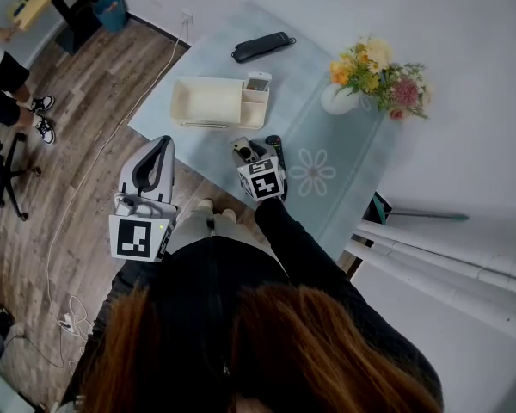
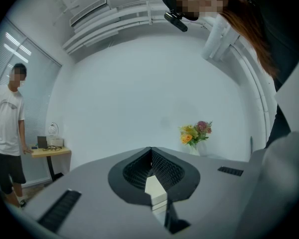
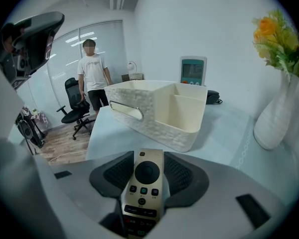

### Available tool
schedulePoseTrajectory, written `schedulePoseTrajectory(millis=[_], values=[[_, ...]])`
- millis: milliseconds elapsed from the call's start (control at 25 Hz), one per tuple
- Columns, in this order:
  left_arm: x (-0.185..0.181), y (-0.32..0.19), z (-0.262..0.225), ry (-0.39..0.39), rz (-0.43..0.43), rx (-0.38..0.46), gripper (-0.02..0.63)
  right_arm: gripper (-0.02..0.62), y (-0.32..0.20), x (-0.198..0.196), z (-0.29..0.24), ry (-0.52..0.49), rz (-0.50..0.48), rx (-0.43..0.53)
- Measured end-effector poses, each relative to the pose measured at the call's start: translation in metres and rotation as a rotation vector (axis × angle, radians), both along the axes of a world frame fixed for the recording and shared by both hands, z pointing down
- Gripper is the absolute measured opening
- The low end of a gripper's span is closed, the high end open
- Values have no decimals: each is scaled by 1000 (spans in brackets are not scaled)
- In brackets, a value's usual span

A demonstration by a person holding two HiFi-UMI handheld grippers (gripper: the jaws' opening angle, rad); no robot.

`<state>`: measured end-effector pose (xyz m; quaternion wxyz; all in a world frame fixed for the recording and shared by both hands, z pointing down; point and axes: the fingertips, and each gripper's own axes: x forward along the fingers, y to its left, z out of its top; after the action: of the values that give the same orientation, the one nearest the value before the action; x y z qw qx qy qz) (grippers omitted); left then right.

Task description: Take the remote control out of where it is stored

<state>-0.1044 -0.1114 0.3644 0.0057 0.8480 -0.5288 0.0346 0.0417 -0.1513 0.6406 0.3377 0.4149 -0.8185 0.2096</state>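
Observation:
A gold remote control (image 3: 145, 180) with a black round pad lies lengthwise between the jaws of my right gripper (image 3: 148, 159), which is shut on it. In the head view this gripper (image 1: 259, 151) sits over the near edge of the table, tilted down, with the remote (image 1: 243, 151) in it, just in front of the cream storage box (image 1: 205, 101). The box (image 3: 159, 108) stands close ahead; its compartments look empty here. My left gripper (image 1: 165, 141) hangs off the table's left side over the floor, pointing level, its jaws shut on nothing (image 2: 150, 151).
A white remote with a screen (image 1: 258, 82) stands in the box's small compartment. A white vase of flowers (image 1: 338, 99) is at the right, and a black case (image 1: 262, 46) lies at the far edge. A person (image 3: 92, 73) and an office chair (image 3: 74, 103) are on the wooden floor.

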Motion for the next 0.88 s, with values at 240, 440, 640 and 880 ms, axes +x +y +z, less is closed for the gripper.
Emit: schedulePoseTrajectory(millis=[240, 440, 640, 880], values=[[1, 1, 0, 2, 3, -4, 6, 189, -2, 0, -3, -10, 5, 6], [2, 0, -3, 2, 10, 6, 8, 120, -6, 6, -9, -27, 40, 31], [1, 2, 0, 4, 11, 1, 6, 35, -7, 9, -16, -36, 52, 58], [3, 1, 1, -3, 17, 6, 6, 21, -10, 11, -34, -59, 70, 115]])
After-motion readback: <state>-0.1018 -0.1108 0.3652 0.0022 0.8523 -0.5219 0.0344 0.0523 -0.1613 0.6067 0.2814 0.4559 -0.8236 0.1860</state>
